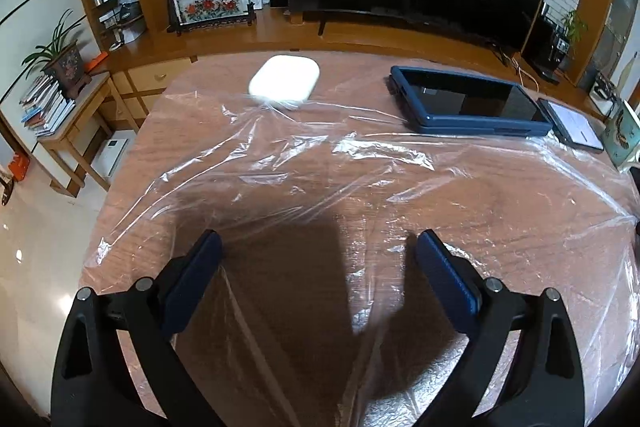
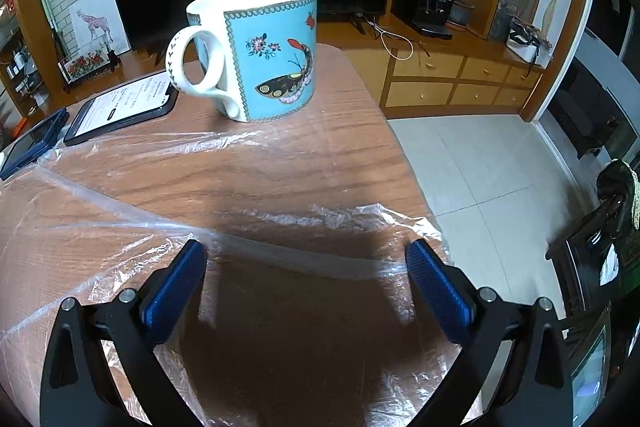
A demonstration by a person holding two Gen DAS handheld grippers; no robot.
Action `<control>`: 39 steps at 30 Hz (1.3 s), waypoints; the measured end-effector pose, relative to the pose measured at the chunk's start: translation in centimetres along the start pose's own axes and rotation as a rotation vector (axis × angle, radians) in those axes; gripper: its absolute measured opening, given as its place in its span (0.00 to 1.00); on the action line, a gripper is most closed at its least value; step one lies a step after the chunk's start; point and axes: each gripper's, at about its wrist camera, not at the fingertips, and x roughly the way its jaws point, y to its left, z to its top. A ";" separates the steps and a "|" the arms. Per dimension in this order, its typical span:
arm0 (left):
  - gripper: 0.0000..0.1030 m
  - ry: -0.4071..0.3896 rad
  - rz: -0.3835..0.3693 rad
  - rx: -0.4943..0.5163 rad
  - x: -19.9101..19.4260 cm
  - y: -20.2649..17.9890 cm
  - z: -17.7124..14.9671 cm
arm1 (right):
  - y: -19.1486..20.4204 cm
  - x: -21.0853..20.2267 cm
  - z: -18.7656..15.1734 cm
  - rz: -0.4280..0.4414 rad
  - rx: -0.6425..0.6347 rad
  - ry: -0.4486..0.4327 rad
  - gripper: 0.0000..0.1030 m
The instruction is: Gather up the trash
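Note:
A large sheet of clear crinkled plastic film point(image 1: 360, 163) lies spread over the wooden table point(image 1: 200, 83); it also shows in the right wrist view point(image 2: 120, 227). My left gripper point(image 1: 318, 243) is open, its blue pads just above the film near the table's front. My right gripper point(image 2: 306, 253) is open over the film's right end, near the table's right edge. Neither gripper holds anything.
A white case point(image 1: 285, 82) sits on the film's far edge. A blue-cased tablet point(image 1: 468, 103) and a phone point(image 1: 570, 123) lie at the far right. A blue butterfly mug point(image 2: 256, 55) stands beyond my right gripper, next to the phone point(image 2: 120, 107). The floor point(image 2: 492, 167) drops off right.

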 end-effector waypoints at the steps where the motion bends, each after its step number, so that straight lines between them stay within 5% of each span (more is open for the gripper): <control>1: 0.98 0.000 0.001 0.003 0.1 -0.1 0.1 | 0.0 0.0 0.0 -0.001 0.000 0.000 0.96; 39: 0.99 0.002 0.000 0.000 0.3 -0.2 0.2 | 0.2 -0.1 0.0 -0.001 0.000 0.000 0.96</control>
